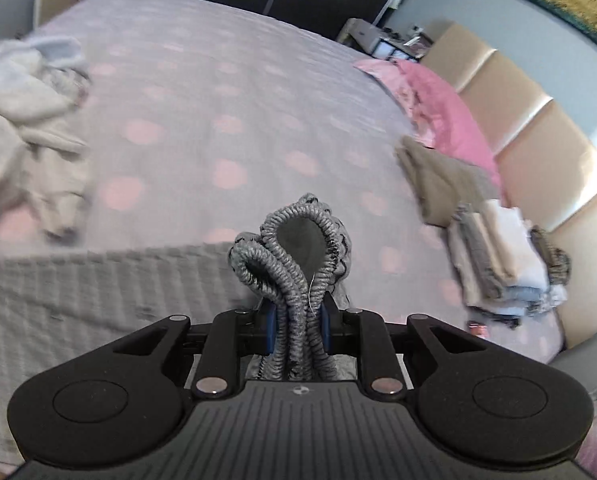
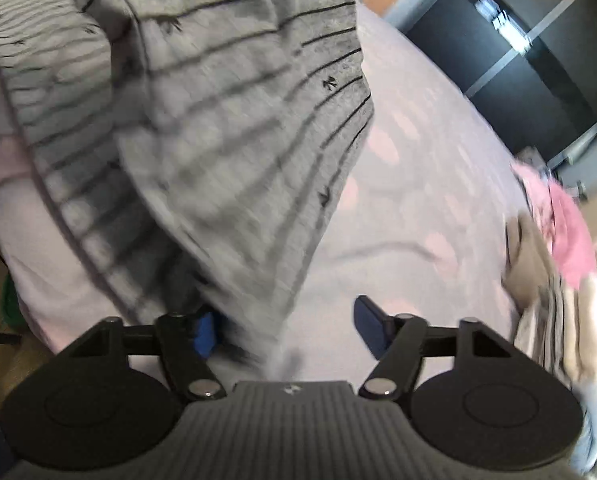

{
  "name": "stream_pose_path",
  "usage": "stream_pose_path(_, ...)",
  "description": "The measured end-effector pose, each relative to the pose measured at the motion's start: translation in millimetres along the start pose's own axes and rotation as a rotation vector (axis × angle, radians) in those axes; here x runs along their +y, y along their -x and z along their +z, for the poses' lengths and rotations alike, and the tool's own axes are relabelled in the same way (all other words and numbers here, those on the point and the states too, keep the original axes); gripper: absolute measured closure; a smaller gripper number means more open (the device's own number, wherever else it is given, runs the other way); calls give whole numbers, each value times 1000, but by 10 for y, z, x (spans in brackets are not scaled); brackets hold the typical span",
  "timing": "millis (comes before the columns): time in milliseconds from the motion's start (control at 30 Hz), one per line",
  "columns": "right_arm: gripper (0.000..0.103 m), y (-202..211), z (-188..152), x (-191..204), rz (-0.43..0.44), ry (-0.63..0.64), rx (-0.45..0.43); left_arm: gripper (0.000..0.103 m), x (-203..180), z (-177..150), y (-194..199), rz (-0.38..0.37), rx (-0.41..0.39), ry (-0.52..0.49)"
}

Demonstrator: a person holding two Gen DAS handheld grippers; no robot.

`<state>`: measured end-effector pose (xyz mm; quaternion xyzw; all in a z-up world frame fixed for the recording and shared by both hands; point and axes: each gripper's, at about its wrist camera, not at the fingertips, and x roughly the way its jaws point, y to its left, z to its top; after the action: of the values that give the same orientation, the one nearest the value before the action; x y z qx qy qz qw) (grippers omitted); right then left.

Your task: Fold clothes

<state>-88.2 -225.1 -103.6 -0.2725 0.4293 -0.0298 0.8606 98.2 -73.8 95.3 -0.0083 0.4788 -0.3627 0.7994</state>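
The left claw point(image 1: 297, 330) is clamping the bunched elastic waistband of a grey striped knit garment point(image 2: 234, 120), which is hanging above the pink-dotted lilac bedspread point(image 1: 218, 120). The right claw point(image 2: 288, 326) is standing wide beside the draped fabric, gripping nothing.

I counted one striped garment point(image 2: 226, 120), one folded stack point(image 1: 494, 256), one unfolded heap point(image 1: 22, 120), one pink pillow point(image 1: 438, 100) and one bedspread point(image 1: 218, 80).

Your left gripper point(image 1: 297, 322) and right gripper point(image 2: 286, 326): matte black, ribbed centre plate flanked by round discs, silver pivot screws, blue pads point(image 2: 205, 334) ahead of that plate.
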Motion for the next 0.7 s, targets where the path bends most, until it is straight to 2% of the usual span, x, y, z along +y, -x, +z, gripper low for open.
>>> stream_pose_path(33,46,27,41,52,16,20,-25,85,87,29,60,22,4,-2)
stream_pose_path(67,60,56,81,106,31,39,-47,85,177,57,117,43,9,-4)
stream_pose_path(100,82,82,120,157,45,59,-69,85,276,70,175,62,13,-3)
stream_pose_path(133,90,79,151,189,56,84,-86,85,377,78,233,81,17,-2)
stream_pose_path(367,91,306,430,483,79,183,-202,85,1050,158,544,185,6,-14)
stream_pose_path(533,91,265,664,617,106,192,-214,85,1469,131,683,223,0,6)
stream_pose_path(700,91,345,928,910,129,229,-212,85,2058,-84,541,275,52,91)
